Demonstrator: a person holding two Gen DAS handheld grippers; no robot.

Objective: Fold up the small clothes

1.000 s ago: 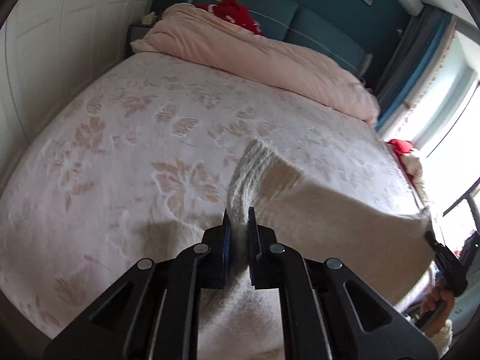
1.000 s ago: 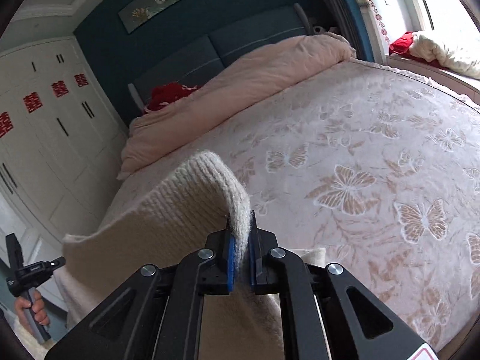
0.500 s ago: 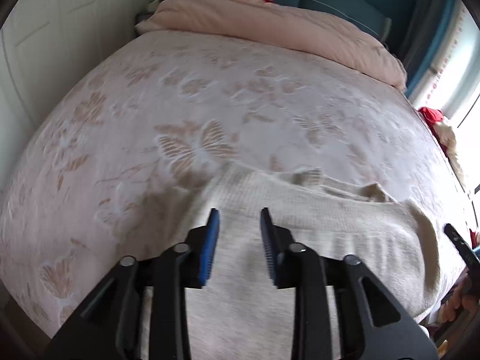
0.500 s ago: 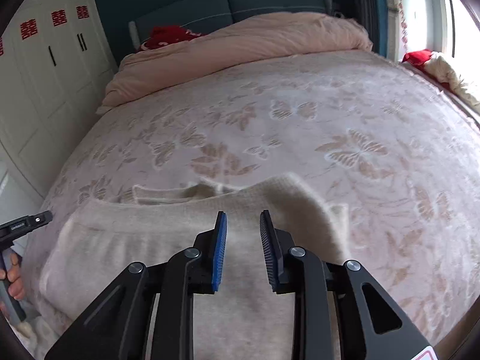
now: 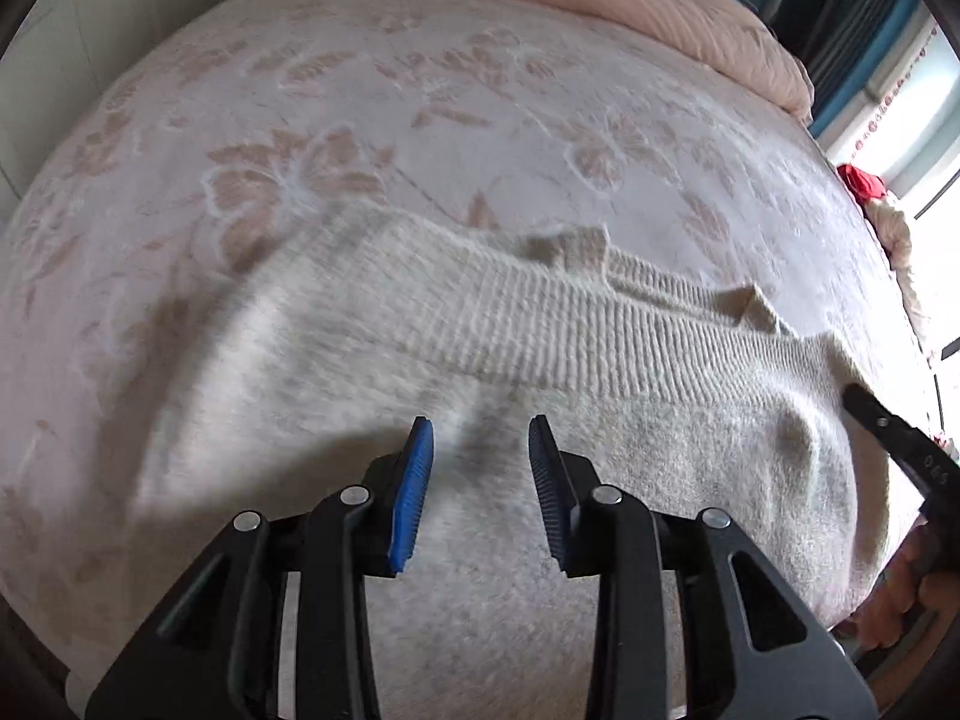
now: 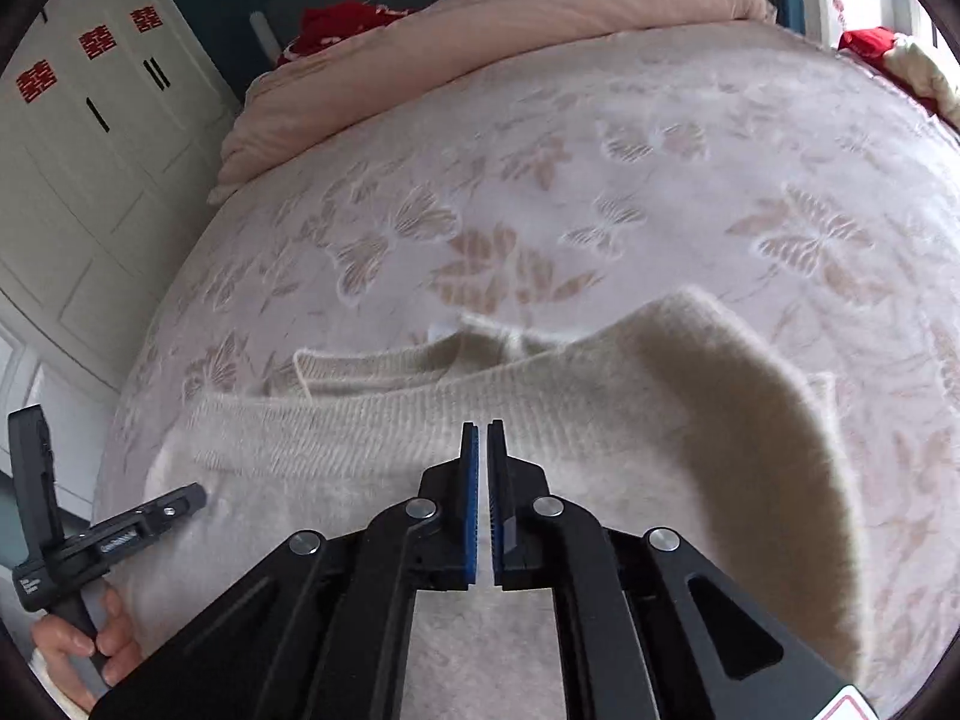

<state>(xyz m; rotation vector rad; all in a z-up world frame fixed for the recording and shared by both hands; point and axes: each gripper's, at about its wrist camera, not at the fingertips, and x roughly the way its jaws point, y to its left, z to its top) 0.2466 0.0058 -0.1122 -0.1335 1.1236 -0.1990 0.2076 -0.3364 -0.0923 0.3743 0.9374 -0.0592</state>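
Observation:
A cream knitted sweater (image 5: 480, 360) lies folded over on the bed, its ribbed hem across the top layer; it also shows in the right wrist view (image 6: 600, 420). My left gripper (image 5: 480, 444) is open and empty just above the sweater's near part. My right gripper (image 6: 482, 438) is shut with nothing between its pads, above the sweater near the ribbed hem. The right gripper shows at the right edge of the left wrist view (image 5: 894, 438), and the left gripper at the lower left of the right wrist view (image 6: 120, 534).
The bed (image 5: 420, 90) has a pale floral cover. A pink duvet (image 6: 510, 36) is piled at the headboard with a red item (image 6: 342, 24) behind it. White wardrobe doors (image 6: 78, 138) stand on the left. Red and white cloth (image 5: 870, 192) lies by the window.
Both grippers let go of the sweater's edge, which dropped flat onto the bed as a fold. Both drew back low over it; the right gripper has since shut again, empty.

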